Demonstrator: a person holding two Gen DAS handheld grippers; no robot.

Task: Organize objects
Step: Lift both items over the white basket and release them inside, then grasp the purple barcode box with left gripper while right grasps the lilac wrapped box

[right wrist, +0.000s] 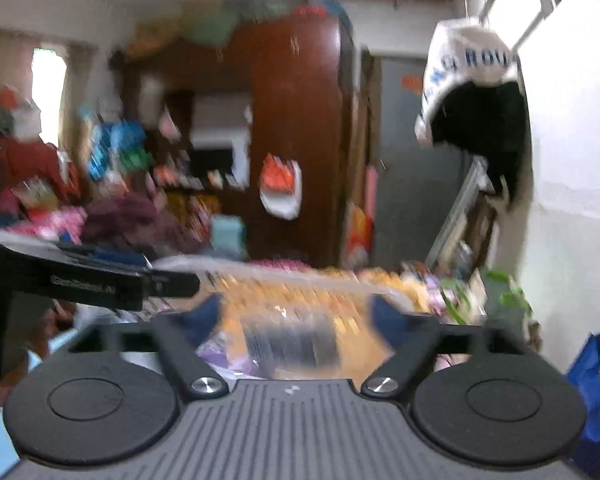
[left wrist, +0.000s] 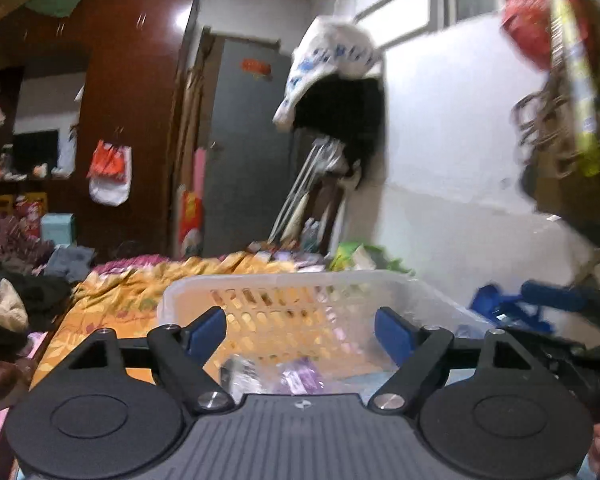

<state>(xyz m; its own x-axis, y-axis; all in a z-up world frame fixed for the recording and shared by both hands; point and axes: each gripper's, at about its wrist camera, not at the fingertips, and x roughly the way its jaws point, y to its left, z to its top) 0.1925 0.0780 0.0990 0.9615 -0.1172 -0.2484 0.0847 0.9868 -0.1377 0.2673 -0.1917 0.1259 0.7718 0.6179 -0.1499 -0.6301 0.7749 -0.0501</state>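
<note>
Left tool gapes wide and empty above the white basket, whose packets lie just below its fingertips. Right tool, blurred, is also spread wide, gripping nothing.

Both wrist views face almost level across the bed, close behind a white basket, sharing wardrobe and door, right view seemingly blurred

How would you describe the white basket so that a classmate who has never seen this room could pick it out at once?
Start at the bed with the orange floral cover. The white basket sits on it, straight ahead of the left claw. Unlike the soft clothes around it, it is rigid plastic with slotted sides.
</note>
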